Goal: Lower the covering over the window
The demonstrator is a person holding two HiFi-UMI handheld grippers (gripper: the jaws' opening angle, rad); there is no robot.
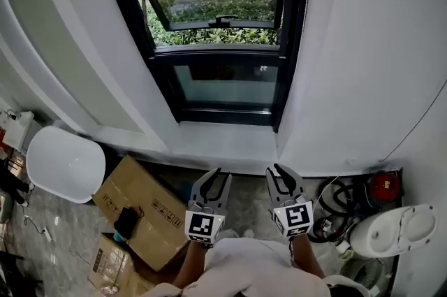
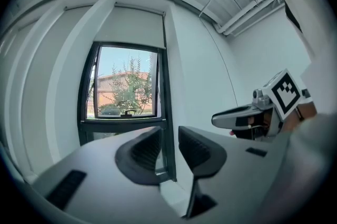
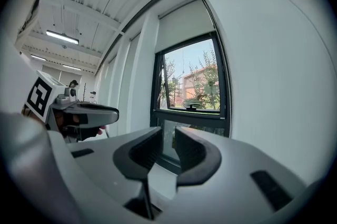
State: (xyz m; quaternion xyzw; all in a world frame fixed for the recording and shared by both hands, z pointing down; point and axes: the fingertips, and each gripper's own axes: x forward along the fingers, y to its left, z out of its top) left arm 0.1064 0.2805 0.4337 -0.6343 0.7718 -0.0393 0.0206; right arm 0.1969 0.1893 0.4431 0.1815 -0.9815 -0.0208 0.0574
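Blind [image 2: 138,25] raised above window [image 1: 223,82], cropped from head view | left gripper [image 1: 220,177], right gripper [image 1: 274,170]: released, empty

Pale roller blind [image 2: 131,25] raised, hanging above open black-framed window [image 2: 124,86].

We hold our two grippers side by side at waist height, pointing level and straight ahead. The left gripper [image 1: 220,175] has its jaws a narrow gap apart, gripping nothing. The right gripper [image 1: 274,170] is parted the same way. Our left forearm [image 1: 191,265] and right forearm [image 1: 302,258] run close together behind them.
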